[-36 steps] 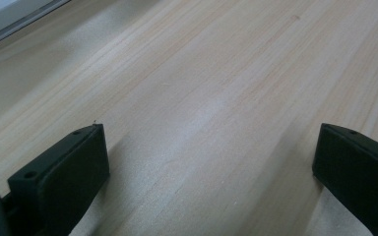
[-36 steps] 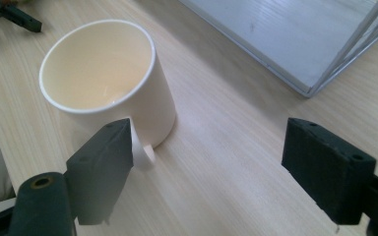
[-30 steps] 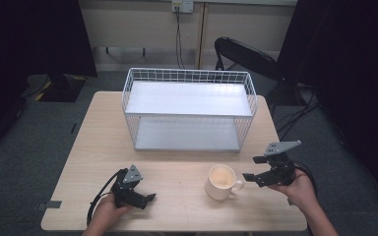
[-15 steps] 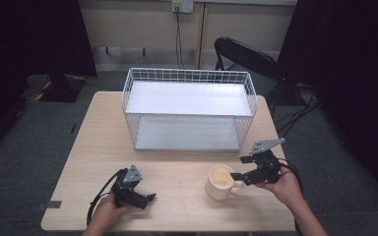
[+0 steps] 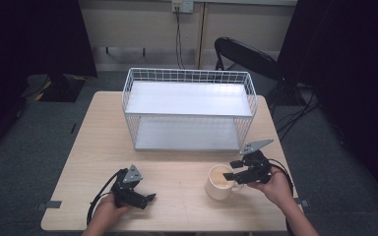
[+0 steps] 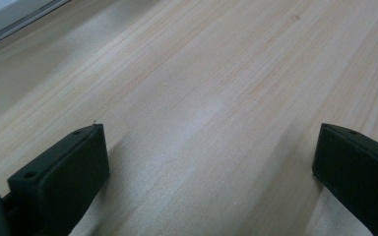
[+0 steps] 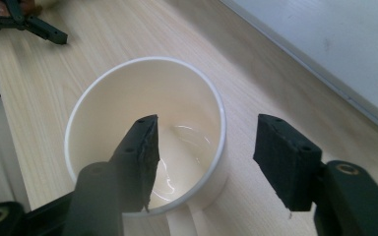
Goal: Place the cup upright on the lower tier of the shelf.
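On the pale wood worktop [image 5: 177,128], the right tongs [image 7: 204,147] gape astride the mug [image 7: 145,132] rim near the wire rack [image 5: 189,110]; a skewed pinch might tip it. Left tongs [image 5: 140,196] rest apart.

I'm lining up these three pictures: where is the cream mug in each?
High view: the mug stands at the table's lower right, beside the right gripper.
Left gripper view: not in it.
Right gripper view: the mug is at centre, one finger above its mouth.
Shared landmark: the wire rack, also.
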`<action>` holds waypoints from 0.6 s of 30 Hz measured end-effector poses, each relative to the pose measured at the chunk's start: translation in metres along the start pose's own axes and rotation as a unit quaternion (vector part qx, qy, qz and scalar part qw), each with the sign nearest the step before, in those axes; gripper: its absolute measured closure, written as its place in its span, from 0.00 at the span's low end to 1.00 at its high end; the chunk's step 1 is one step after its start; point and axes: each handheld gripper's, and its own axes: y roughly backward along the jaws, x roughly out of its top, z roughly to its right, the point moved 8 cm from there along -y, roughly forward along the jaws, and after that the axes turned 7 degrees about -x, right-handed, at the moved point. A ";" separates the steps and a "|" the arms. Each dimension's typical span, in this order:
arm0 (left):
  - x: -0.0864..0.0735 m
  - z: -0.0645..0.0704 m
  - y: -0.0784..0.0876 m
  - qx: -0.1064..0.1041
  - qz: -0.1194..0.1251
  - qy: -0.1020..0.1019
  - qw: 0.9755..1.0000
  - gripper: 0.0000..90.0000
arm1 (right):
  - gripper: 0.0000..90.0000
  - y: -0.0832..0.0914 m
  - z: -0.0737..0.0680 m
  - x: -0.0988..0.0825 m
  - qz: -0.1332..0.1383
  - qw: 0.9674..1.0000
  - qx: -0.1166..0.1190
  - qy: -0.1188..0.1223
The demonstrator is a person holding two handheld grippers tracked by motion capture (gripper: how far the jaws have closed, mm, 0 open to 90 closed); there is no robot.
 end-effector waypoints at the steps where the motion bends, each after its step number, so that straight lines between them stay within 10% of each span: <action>1: 0.000 0.000 0.000 0.000 0.000 0.000 1.000 0.00 | 0.50 -0.001 0.000 -0.001 -0.003 1.000 0.001 -0.002; 18: 0.000 0.000 0.000 0.000 0.000 0.000 1.000 0.00 | 0.72 -0.012 -0.002 -0.006 -0.024 1.000 -0.008 0.004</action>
